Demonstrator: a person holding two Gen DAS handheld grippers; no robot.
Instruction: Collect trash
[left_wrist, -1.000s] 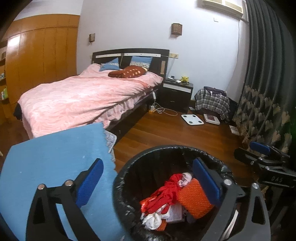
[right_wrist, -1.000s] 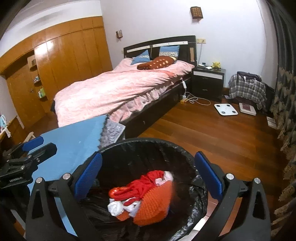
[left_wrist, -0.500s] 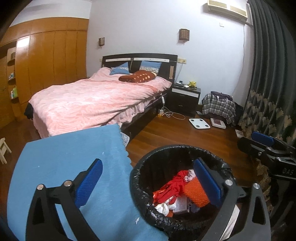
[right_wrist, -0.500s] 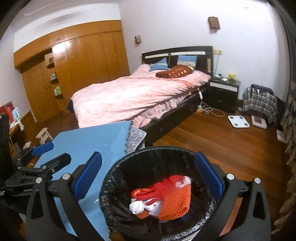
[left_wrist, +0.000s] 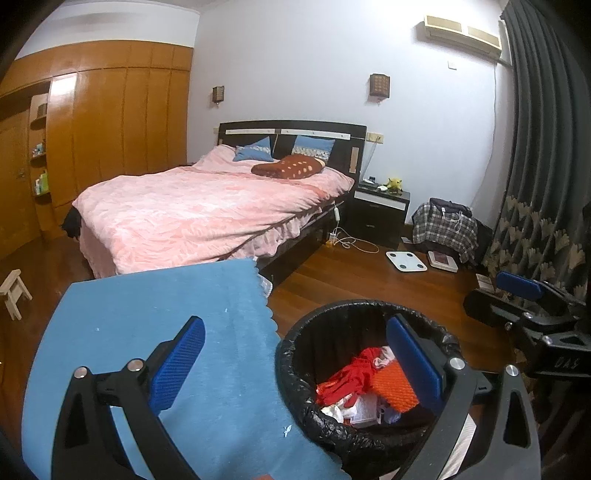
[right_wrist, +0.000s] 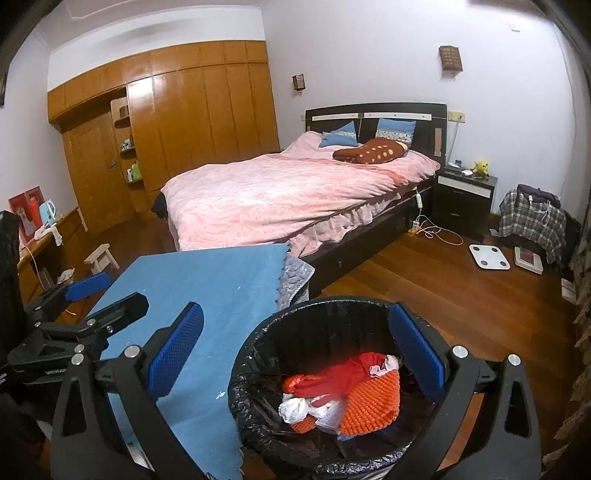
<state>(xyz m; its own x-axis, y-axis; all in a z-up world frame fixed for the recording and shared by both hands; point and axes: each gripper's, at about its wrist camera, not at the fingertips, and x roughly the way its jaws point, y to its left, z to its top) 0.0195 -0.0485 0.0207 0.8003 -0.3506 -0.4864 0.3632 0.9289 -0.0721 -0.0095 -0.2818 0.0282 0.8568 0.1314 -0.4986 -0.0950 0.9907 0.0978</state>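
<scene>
Bedroom, splayed grippers (left_wrist: 295, 365) above bin (left_wrist: 295, 373)

The trash bin (right_wrist: 258, 354) stands open-topped just beside the desk's (right_wrist: 207, 280) right edge, its mouth unobstructed above the trash (right_wrist: 347, 395). The blue cloth (left_wrist: 155, 306) lies bare. Behind, the bed (right_wrist: 280, 195) blocks passage; wooden floor (right_wrist: 443, 291) rightward lies open.

Two fisheye views, one from each handheld gripper, look forward and slightly down between blue-padded fingers. Both sit close above a bin (left_wrist: 295, 373) beside a blue-covered table (left_wrist: 147, 302). Both face the bed (right_wrist: 280, 192) across the room. Each view catches the other gripper at its edge.
</scene>
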